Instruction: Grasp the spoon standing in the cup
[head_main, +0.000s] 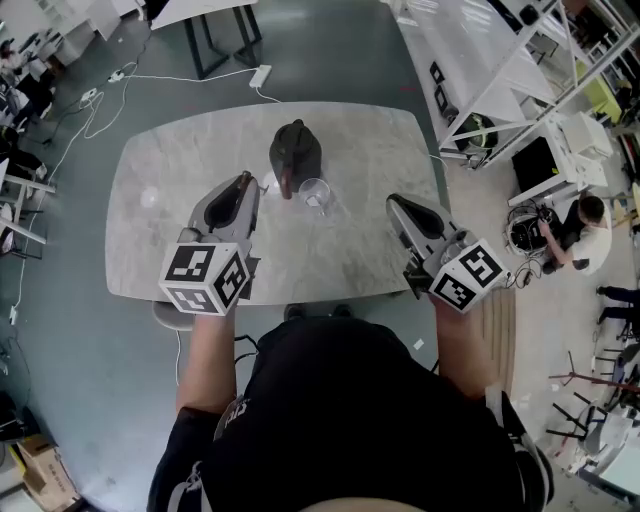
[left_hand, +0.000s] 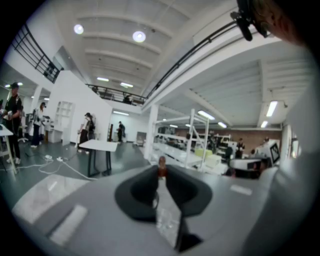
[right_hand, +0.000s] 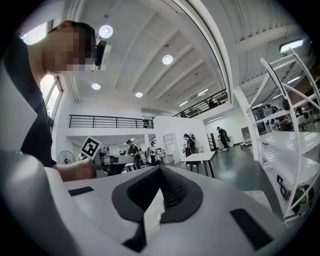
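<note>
My left gripper (head_main: 246, 180) hovers over the marble table (head_main: 180, 250), left of the clear glass cup (head_main: 315, 195). In the left gripper view its jaws (left_hand: 161, 172) stand almost together, tilted up toward the hall. The reddish-brown end of the spoon (left_hand: 161, 167) is pinched at their tips, and the rest of the spoon is hidden. My right gripper (head_main: 392, 202) hangs over the table's right part, apart from the cup. Its jaws (right_hand: 160, 169) meet with nothing between them.
A dark rounded object (head_main: 295, 150) with a brown piece at its front stands just behind the cup. Beyond the table's right edge are white racks (head_main: 500, 70) and a crouching person (head_main: 575, 230). Cables (head_main: 110, 90) run over the floor at the back left.
</note>
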